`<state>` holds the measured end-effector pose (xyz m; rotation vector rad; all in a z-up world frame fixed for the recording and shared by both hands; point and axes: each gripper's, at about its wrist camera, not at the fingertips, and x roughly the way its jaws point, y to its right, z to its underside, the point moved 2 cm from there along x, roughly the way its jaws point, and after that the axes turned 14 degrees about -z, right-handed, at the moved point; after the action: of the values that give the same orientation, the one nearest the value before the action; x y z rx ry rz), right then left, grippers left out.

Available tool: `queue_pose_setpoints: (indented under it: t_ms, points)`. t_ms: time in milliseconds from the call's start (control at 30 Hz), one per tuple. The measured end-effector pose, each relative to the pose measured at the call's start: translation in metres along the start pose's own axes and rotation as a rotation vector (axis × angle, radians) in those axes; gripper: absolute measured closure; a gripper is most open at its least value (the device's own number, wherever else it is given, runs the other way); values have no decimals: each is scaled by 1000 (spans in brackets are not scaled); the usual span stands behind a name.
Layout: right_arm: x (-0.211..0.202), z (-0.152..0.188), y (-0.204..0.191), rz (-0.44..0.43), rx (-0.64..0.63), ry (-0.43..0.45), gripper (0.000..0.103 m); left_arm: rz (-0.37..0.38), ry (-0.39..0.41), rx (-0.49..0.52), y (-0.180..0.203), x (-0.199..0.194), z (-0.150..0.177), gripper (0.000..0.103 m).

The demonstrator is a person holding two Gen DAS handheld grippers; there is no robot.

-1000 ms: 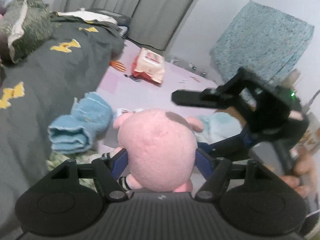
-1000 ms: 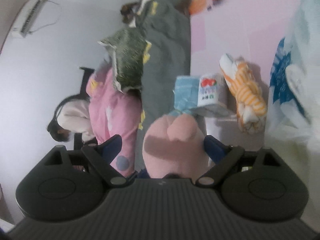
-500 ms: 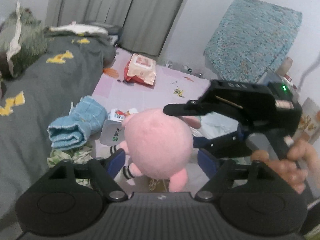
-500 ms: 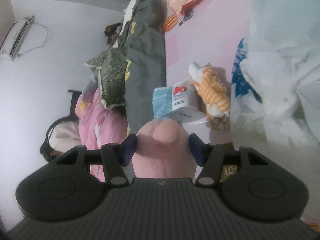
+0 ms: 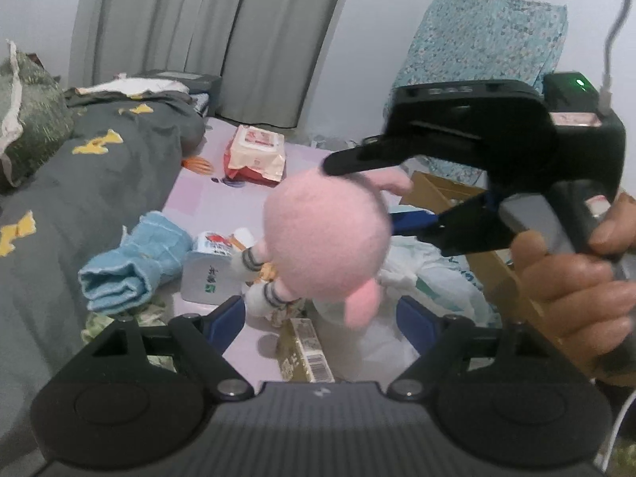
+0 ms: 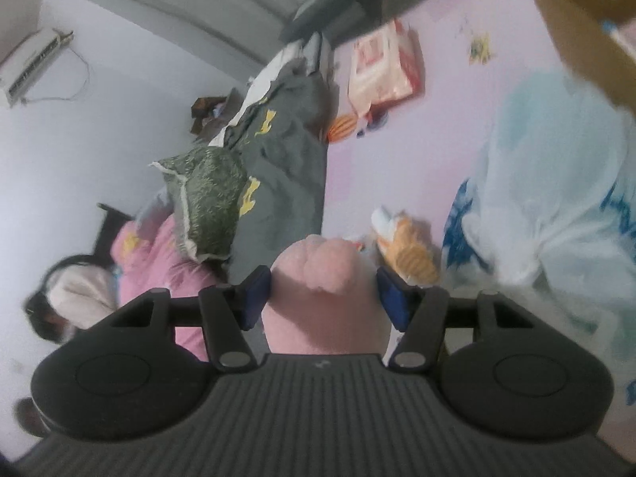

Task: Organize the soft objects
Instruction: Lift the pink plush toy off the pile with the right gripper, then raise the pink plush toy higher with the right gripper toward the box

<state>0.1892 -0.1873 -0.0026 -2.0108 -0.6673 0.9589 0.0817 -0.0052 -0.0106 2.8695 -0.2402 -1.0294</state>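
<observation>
Pink plush toy (image 5: 326, 238) clamped in right gripper (image 6: 324, 298), left gripper (image 5: 318, 320) open, empty; cardboard box (image 5: 437, 190) at 2 o'clock, contents hidden.

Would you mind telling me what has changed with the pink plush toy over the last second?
The pink plush toy passed from the left gripper, whose jaws have opened and now stand clear, to the right gripper, whose jaws closed on it and lifted it off the floor. The blue towel and tissue pack stayed put.
</observation>
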Motion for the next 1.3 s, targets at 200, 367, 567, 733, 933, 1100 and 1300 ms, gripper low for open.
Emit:
queue_pose_setpoints:
  t_ms: [200, 367, 567, 733, 933, 1100, 1300]
  points:
    - [58, 12, 6, 123, -18, -100, 44, -21, -45, -42, -21, 24, 4, 27]
    - [80, 16, 5, 91, 12, -168, 44, -30, -74, -100, -47, 33, 8, 27]
    - [104, 21, -6, 15, 36, -255, 44, -58, -77, -86, -56, 35, 13, 25]
    - [119, 30, -7, -43, 54, -335, 44, -103, -88, -85, -62, 38, 18, 27]
    - [107, 18, -10, 5, -68, -385, 24, -130, -111, -118, -74, 41, 20, 30]
    - [115, 19, 6, 27, -59, -462, 23, -127, -144, -143, -78, 39, 23, 30]
    - [127, 30, 16, 25, -27, -521, 23, -122, -151, -120, -69, 14, 33, 29]
